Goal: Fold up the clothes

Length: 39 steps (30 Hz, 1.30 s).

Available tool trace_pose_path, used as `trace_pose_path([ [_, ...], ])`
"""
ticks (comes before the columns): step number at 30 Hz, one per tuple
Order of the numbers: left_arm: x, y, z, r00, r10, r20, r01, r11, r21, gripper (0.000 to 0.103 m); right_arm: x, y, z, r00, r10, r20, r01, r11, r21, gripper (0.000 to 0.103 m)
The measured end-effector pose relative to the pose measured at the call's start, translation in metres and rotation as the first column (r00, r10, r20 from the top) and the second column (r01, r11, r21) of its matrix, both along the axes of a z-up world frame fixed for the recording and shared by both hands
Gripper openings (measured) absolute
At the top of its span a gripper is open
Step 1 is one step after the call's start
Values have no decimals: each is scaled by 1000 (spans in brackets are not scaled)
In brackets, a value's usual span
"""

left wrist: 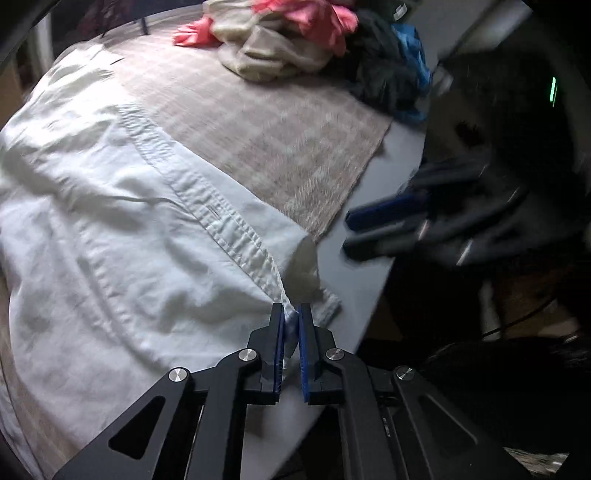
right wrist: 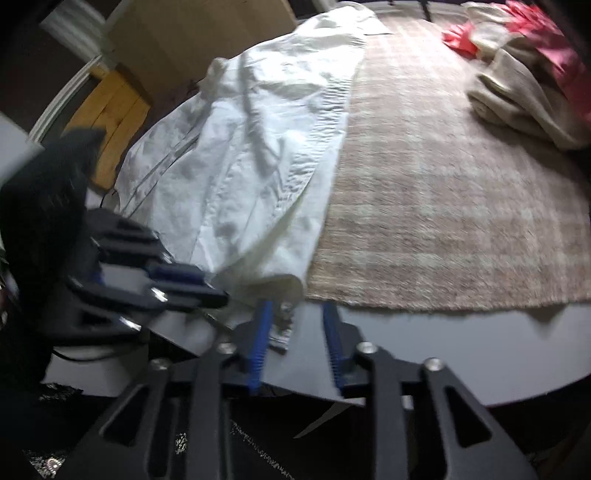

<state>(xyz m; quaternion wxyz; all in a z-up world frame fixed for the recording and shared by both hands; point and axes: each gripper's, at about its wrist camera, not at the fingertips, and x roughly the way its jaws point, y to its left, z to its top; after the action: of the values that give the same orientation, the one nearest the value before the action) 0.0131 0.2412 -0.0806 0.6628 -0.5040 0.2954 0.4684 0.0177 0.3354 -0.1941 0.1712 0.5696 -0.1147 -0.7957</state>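
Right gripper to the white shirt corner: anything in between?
Nothing visible. The right gripper is open over bare table, with the white shirt hem just ahead of its fingertips. The left gripper is beside it, shut on the same corner, not across the path.

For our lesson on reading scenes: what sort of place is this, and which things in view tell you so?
Probably a room at home, set up for folding laundry: a white shirt spread on a cloth-covered table, a pile of unfolded clothes, and a cardboard box behind.
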Motion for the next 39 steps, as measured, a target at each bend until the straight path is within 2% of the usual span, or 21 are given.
trace_pose_path([
  [1, -5, -1, 6, 1000, 14, 17, -14, 1000, 9, 6, -2, -4, -3, 1000, 5, 3, -5, 1000, 29, 35],
  [5, -31, -8, 33, 997, 81, 0, -81, 995, 61, 6, -12, -21, -16, 1000, 22, 16, -24, 989, 143, 36],
  [7, -46, -13, 46, 993, 118, 8, -118, 990, 78, 6, -6, -28, -10, 999, 39, -37, -32, 982, 186, 36],
  [9, -63, -16, 52, 988, 152, -6, -151, 985, 87, 6, 3, -36, 3, 990, 111, -86, -99, 986, 133, 36],
  [10, -71, -18, 56, 987, 161, -8, -159, 983, 89, 6, 3, -39, 4, 988, 133, -79, -125, 987, 106, 35],
  [15, -92, -21, 60, 983, 185, -8, -184, 979, 88, 6, -19, -42, -6, 990, 134, -52, -135, 991, -4, 35],
  [19, -91, -23, 61, 984, 178, -11, -176, 980, 97, 6, -37, -44, -13, 990, 137, -31, -139, 986, -93, 36],
  [21, -92, -25, 63, 984, 177, -13, -175, 979, 105, 6, -35, -31, 0, 992, 103, -71, -113, 981, -158, 36],
  [24, -94, -25, 64, 984, 179, -11, -177, 978, 109, 7, -26, -28, 4, 984, 154, -93, -154, 988, 15, 36],
  [27, -95, -25, 62, 984, 180, -14, -177, 979, 103, 7, -21, -31, -5, 976, 212, -56, -206, 974, 93, 35],
  [31, -95, -24, 60, 985, 173, -8, -171, 980, 104, 7, -16, -41, -11, 961, 271, -54, -254, 943, 214, 35],
  [35, -95, -23, 58, 986, 167, -4, -166, 981, 100, 7, -19, -43, -18, 956, 290, -40, -270, 926, 263, 33],
  [37, -95, -23, 56, 986, 165, -3, -164, 982, 97, 7, -20, -44, -22, 954, 297, -36, -275, 918, 285, 24],
  [38, -95, -22, 55, 986, 165, -1, -164, 982, 94, 7, -20, -42, -21, 953, 299, -45, -275, 919, 282, 23],
  [39, -95, -22, 54, 986, 165, 0, -164, 982, 91, 7, -22, -39, -21, 954, 295, -48, -270, 921, 280, 17],
])
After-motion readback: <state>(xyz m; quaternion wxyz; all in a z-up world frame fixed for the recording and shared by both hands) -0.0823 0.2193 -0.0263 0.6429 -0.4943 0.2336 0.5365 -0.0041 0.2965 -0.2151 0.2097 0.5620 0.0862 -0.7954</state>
